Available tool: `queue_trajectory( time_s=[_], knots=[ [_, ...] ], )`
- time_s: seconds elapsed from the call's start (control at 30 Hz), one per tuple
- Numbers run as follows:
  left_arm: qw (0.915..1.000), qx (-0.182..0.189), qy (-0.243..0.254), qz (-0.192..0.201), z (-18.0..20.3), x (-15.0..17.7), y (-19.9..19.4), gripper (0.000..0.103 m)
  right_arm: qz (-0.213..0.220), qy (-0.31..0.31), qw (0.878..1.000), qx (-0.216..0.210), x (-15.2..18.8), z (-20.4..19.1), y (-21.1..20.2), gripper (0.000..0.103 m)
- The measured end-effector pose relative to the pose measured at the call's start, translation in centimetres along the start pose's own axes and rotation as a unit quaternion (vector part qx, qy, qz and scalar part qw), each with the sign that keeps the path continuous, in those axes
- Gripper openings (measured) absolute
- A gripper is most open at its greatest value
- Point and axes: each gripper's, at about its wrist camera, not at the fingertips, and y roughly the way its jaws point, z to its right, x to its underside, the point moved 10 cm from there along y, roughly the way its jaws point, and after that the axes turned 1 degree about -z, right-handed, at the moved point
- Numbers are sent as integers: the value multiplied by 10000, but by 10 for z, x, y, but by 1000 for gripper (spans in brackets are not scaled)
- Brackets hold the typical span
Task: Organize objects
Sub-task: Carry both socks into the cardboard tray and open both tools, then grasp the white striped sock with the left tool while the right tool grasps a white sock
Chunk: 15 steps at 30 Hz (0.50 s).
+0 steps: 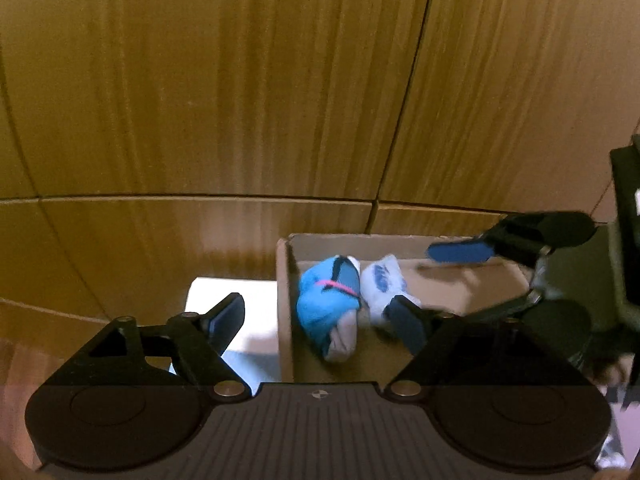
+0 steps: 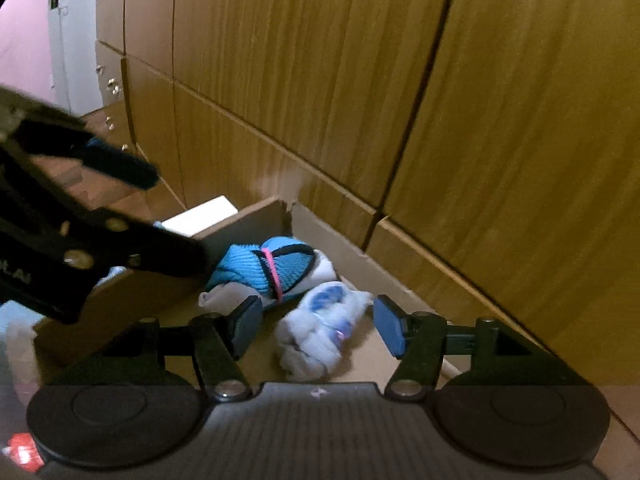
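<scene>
An open cardboard box (image 1: 285,300) (image 2: 256,220) stands against a wooden wall. Inside it lie a rolled blue sock bundle with a pink stripe (image 1: 326,308) (image 2: 264,266) and a white sock bundle with blue print (image 1: 382,280) (image 2: 324,320), side by side. My left gripper (image 1: 320,322) is open and empty above the box's left wall; it also shows at the left of the right wrist view (image 2: 120,200). My right gripper (image 2: 316,326) is open and empty, its fingers either side of the white bundle without touching; it shows at the right of the left wrist view (image 1: 460,252).
Wooden cabinet panels (image 1: 240,80) (image 2: 360,80) rise right behind the box. A white flat object (image 1: 248,320) (image 2: 204,214) lies left of the box. A white door (image 2: 68,40) and pink wall are at the far left.
</scene>
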Motion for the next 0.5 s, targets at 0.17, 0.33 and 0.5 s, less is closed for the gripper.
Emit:
queue_trajectory(
  time_s=[0.17,0.33,0.5],
  knots=[
    [9999,37,-81,88,-4,21,-37,85,263,172,9993,181,-2,9,-59,60],
    [9998,132,-61,167,3,57,-74,87,673,406,9963,351,0,2,-118,63],
    [9996,189,49,221,11,106,-109,89,1095,688,9904,479,37,-23,-190,70]
  ],
)
